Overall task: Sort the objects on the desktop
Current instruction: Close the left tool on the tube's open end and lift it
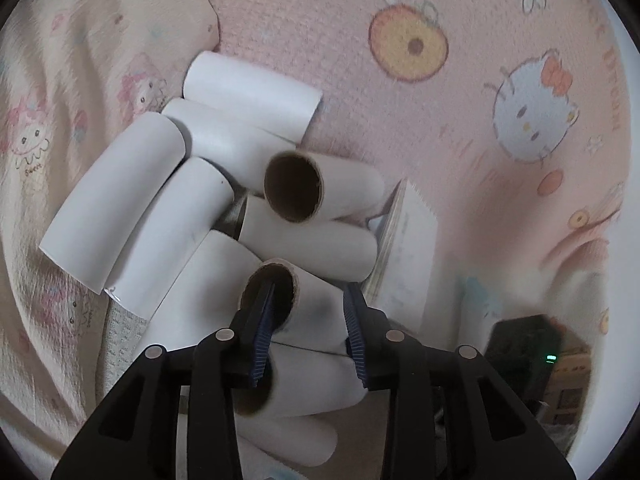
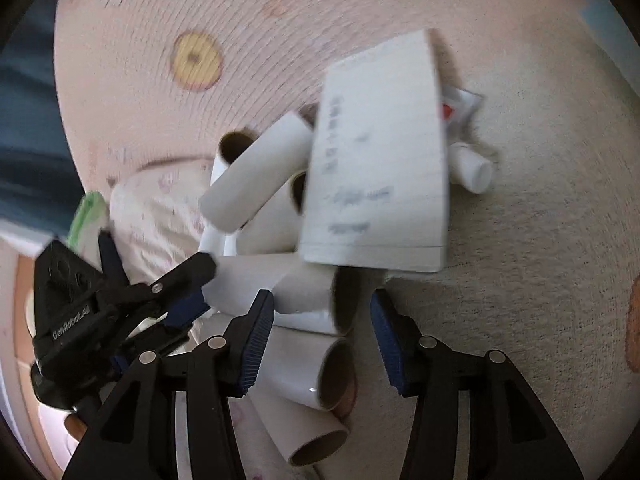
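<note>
Left gripper (image 1: 310,312): fingers parted. The left finger (image 1: 262,320) sits inside the open brown mouth of a white cardboard tube (image 1: 308,300); the right finger (image 1: 356,320) lies along that tube's outer wall. Whether the pads press on the wall cannot be told. No earlier view is at hand.

Right gripper (image 2: 322,340): fingers apart, nothing clamped. Between them, lower in the frame, lie two white tubes with brown open ends (image 2: 336,376); the pads stand clear of both.

Landmark: the tube heap (image 1: 208,208), about ten white cardboard tubes lying crosswise on one another, on a pink quilted bedcover (image 1: 360,20). The tube at the left gripper is at the heap's near edge. One tube on top of the heap shows its round brown bore to the camera (image 1: 294,186).

Writing:
- "GenRobot.AI" in grey on the black body of the left gripper (image 2: 70,322), seen from the right wrist view, at the heap's left.
- A white lined paper pad (image 2: 376,160) leaning on the heap's far right side; dark handwritten marks, blurred, not readable.
- Cartoon cat face (image 1: 536,112) and orange fruit print (image 1: 408,46) on the cover beyond the heap; lettering at the cover's right edge too distorted to read.

Other items:
- Cream patterned pillow (image 1: 80,80), left of the heap.
- Small white cylinder (image 2: 476,170) and a red-and-white packet (image 2: 460,106), behind the pad.
</note>
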